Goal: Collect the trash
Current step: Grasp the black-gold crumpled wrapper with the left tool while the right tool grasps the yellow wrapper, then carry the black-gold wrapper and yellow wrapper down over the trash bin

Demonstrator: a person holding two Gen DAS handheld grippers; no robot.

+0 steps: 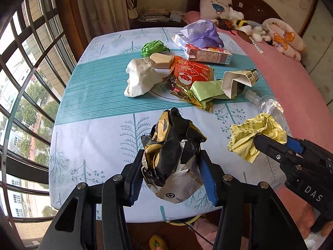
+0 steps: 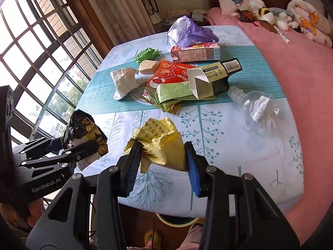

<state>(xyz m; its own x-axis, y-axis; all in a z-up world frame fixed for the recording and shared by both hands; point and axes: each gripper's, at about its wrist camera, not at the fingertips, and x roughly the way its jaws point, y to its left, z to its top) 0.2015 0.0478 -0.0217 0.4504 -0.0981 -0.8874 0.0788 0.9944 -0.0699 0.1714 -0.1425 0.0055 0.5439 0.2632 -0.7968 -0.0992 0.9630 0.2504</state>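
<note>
Left tongs [image 1: 172, 166] gripping black wrapper [image 1: 172, 143], table edge [image 1: 145, 216] seemingly below

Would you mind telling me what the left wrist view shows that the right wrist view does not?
Only the left wrist view shows the recycling mark on the crumpled black and gold wrapper in the left gripper. Only the right wrist view shows the whole crushed clear plastic bottle. Both show the right gripper holding the crumpled yellow printed paper, and the tree-patterned tablecloth.

Glossy crinkled foil wrapper [image 1: 172, 145], matt creased yellow paper [image 2: 158, 143], clear plastic bottle [image 2: 256, 108], smooth printed tablecloth [image 2: 239, 156].
</note>
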